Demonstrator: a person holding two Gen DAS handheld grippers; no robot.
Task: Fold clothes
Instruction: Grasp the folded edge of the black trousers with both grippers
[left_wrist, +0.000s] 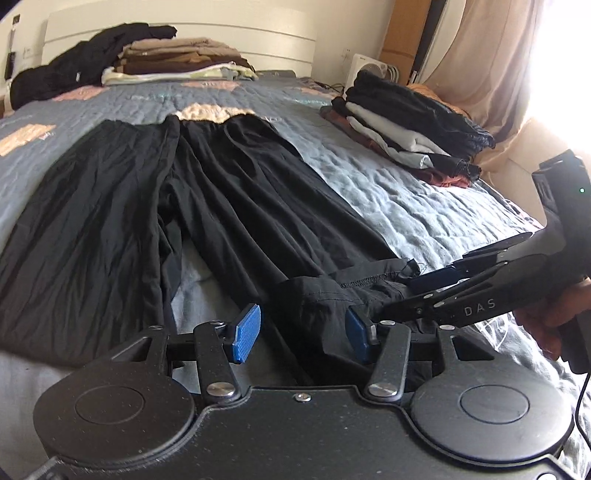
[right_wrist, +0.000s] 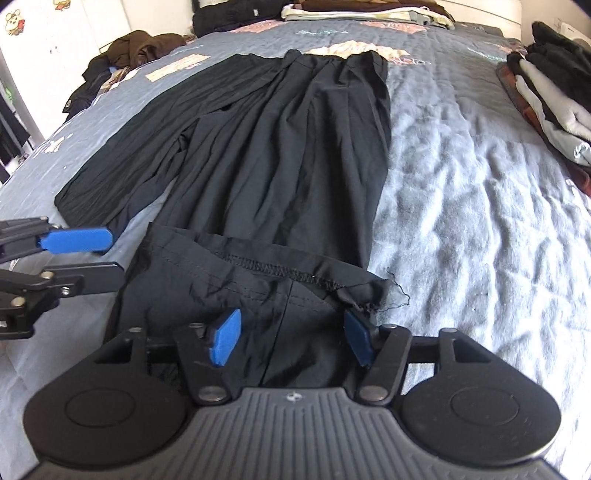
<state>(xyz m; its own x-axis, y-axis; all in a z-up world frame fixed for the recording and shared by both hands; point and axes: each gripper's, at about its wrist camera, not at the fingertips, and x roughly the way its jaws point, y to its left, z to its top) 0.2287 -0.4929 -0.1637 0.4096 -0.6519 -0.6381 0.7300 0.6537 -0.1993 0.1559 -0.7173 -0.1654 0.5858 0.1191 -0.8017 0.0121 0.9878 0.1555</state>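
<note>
Black trousers (left_wrist: 240, 192) (right_wrist: 295, 147) lie flat on the bed, waist at the far end and both legs running toward me. The nearer leg's hem (left_wrist: 332, 291) (right_wrist: 258, 280) is turned over, showing its stitched seam and a frayed corner. My left gripper (left_wrist: 302, 334) (right_wrist: 92, 254) stands open at the hem's left edge, its right pad against the cloth. My right gripper (right_wrist: 291, 339) (left_wrist: 413, 291) is low over the hem with its jaws apart. The cloth lies flat between its blue pads, and the right one sits at the frayed corner. A hand (left_wrist: 546, 317) holds it.
The bed has a grey-blue quilt (left_wrist: 406, 192) (right_wrist: 480, 221). A stack of folded clothes (left_wrist: 406, 122) (right_wrist: 554, 103) sits at its right edge. Another folded stack (left_wrist: 177, 59) and a black heap (left_wrist: 74, 62) lie by the headboard. A brown and dark heap (right_wrist: 140, 44) is at the far left.
</note>
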